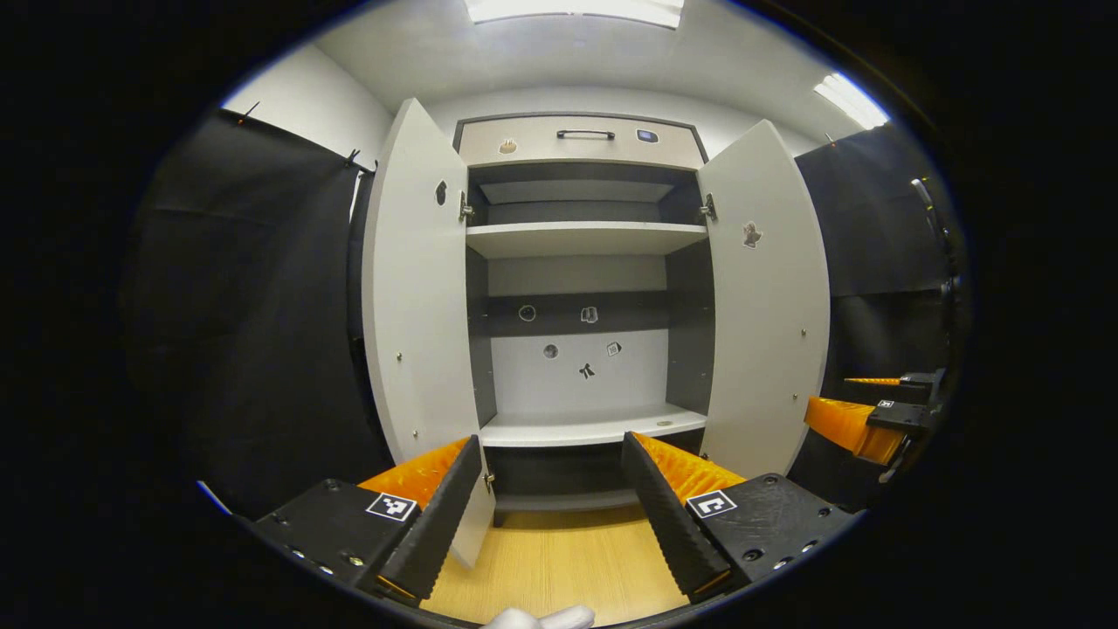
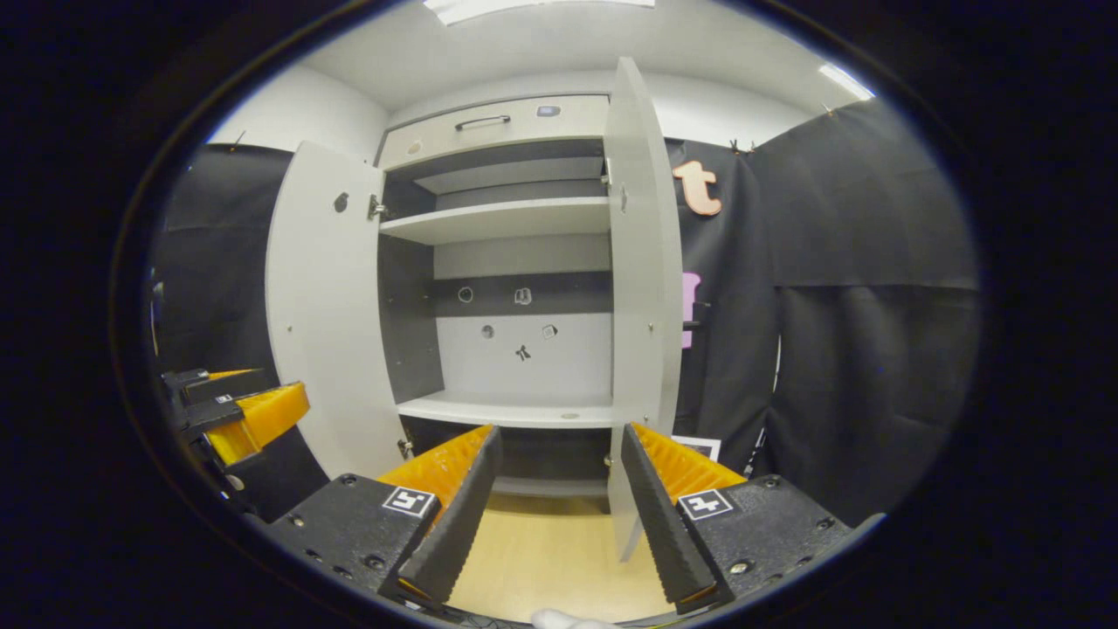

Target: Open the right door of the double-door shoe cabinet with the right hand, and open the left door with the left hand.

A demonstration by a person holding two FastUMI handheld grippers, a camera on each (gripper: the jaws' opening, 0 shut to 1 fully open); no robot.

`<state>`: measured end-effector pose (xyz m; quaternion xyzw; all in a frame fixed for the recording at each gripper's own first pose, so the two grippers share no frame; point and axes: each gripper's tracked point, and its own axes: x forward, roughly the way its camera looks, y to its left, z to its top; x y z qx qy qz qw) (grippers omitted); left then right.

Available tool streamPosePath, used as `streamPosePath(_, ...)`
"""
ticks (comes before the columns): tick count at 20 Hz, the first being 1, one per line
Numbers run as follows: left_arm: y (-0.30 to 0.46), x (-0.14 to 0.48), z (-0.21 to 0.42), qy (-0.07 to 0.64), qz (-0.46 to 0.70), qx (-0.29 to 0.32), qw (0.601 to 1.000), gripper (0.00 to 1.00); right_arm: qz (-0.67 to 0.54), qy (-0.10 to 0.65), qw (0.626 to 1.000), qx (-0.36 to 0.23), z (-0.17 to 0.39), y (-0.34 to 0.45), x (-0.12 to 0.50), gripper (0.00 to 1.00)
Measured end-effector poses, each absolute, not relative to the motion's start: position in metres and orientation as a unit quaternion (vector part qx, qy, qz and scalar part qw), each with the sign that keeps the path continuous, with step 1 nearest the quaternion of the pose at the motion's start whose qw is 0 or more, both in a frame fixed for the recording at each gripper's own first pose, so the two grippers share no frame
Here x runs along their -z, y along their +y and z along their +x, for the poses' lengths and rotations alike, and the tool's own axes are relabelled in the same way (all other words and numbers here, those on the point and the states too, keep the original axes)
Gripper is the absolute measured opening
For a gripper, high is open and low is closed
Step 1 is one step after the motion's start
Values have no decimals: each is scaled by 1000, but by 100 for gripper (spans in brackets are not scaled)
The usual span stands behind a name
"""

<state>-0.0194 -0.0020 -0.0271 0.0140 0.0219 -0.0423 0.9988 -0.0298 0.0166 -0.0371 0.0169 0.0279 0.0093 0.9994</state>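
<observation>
From my left gripper view, the shoe cabinet [image 1: 581, 288] stood straight ahead of me across a strip of pale wooden floor [image 1: 559, 568]. Its left door [image 1: 419, 297] and right door [image 1: 769, 306] were both swung wide open, one to each side. Inside I saw an upper shelf [image 1: 583, 238] and a lower shelf [image 1: 594, 428], both bare, and small stickers on the back panel. Above the opening sat a drawer [image 1: 578, 141] with a dark handle. My left gripper [image 1: 552, 489] hung in front of the cabinet, fingers spread apart and gripping nothing. My right gripper [image 2: 559, 489] was likewise spread and empty, with the right door's near edge just beyond its fingers. It also appeared at the far right of my left gripper view.
</observation>
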Motion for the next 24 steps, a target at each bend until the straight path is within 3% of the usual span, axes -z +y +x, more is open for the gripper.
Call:
streamPosePath(2,-2,27,-19,23,12,41,999,100,16,28,999,-10,-29,15,36,87)
streamPosePath(3,-1,27,-17,23,13,39,999,96,15,27,999,-10,-27,16,35,87)
streamPosePath(24,10,25,6,22,15,29,999,96,19,29,999,-13,-1,27,36,87)
